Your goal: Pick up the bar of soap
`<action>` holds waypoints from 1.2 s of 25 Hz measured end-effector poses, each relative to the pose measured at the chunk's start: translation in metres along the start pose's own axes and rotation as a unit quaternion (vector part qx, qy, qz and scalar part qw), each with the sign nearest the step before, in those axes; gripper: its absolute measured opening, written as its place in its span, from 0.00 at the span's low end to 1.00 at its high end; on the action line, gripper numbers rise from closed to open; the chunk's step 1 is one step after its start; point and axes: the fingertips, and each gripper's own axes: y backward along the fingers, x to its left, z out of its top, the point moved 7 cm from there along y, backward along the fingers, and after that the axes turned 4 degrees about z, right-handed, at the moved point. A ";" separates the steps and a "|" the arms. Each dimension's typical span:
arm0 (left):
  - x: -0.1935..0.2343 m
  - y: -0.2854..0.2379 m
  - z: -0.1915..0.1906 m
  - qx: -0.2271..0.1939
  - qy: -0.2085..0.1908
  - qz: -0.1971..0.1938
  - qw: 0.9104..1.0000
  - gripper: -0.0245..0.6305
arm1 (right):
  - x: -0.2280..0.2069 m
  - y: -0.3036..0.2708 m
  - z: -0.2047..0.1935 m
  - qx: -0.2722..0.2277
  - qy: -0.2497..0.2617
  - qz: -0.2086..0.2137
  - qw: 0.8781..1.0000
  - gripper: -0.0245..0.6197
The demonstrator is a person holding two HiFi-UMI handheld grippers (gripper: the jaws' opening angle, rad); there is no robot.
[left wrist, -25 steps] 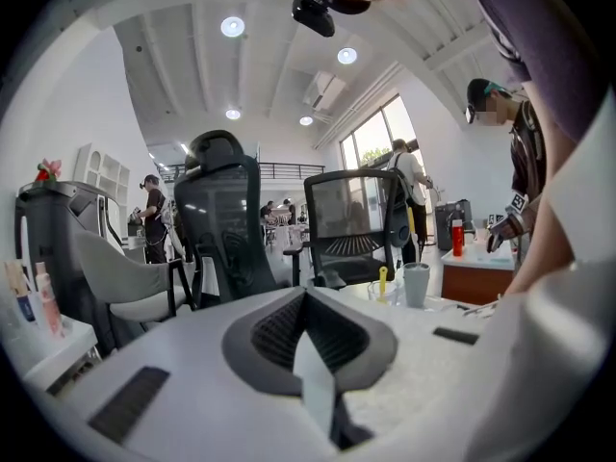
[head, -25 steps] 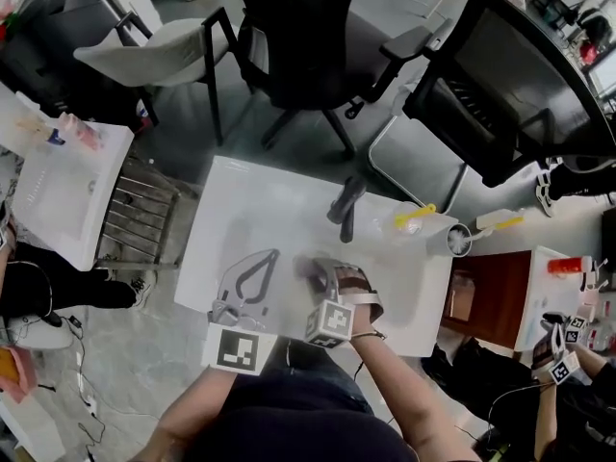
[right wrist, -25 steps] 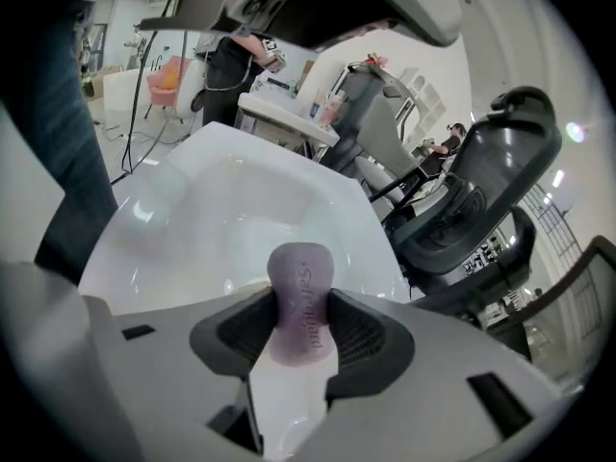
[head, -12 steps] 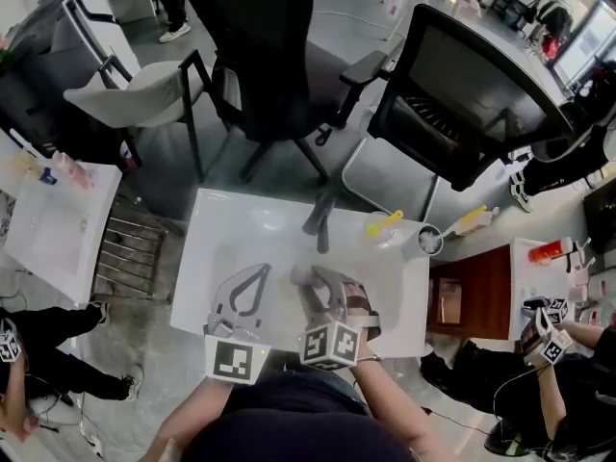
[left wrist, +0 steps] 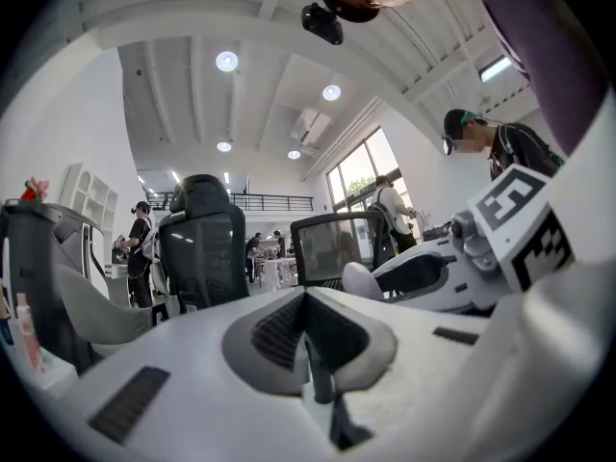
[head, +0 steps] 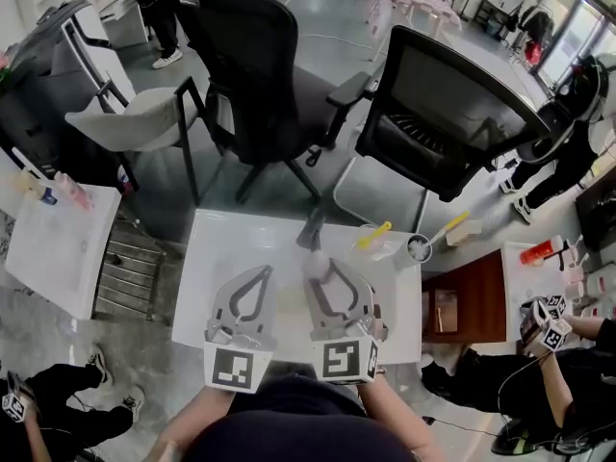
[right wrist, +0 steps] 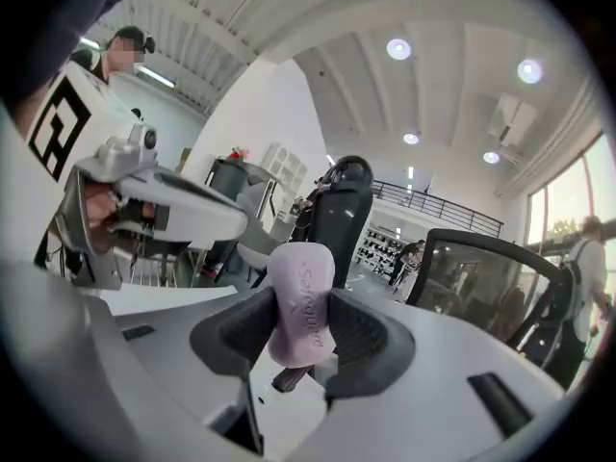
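Soap bar (right wrist: 303, 292): pinched between right gripper (right wrist: 300, 333) pads, long axis crosswise to squeeze, one end jutting out | over white table (head: 241, 239), mid-width | left gripper (left wrist: 306, 301): jaws pressed together, empty, just beside.

One legible marking recorded: the brand "Safeguard", embossed lengthwise on the pale pink bar of soap (right wrist: 300, 301) clamped in the right gripper (right wrist: 302, 333).

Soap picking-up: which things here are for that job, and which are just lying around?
For the job: bar of soap, pinched in the right gripper.

Lying about or idle: dark tool, yellow-handled thing and cup on the white table; left gripper, shut and empty.
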 end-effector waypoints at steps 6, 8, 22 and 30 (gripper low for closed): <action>0.013 -0.001 0.034 -0.021 -0.005 0.022 1.000 0.04 | -0.029 0.023 0.037 -0.085 -0.101 -0.046 0.990 0.33; 0.017 0.000 0.046 -0.033 -0.007 0.029 0.999 0.04 | -0.038 0.030 0.050 -0.115 -0.124 -0.062 0.984 0.33; 0.038 0.007 0.095 -0.072 -0.016 0.044 0.996 0.04 | -0.072 0.055 0.090 -0.187 -0.157 -0.136 0.960 0.33; 0.042 0.008 0.093 -0.085 -0.024 0.029 0.996 0.04 | -0.067 0.056 0.082 -0.184 -0.158 -0.161 0.957 0.33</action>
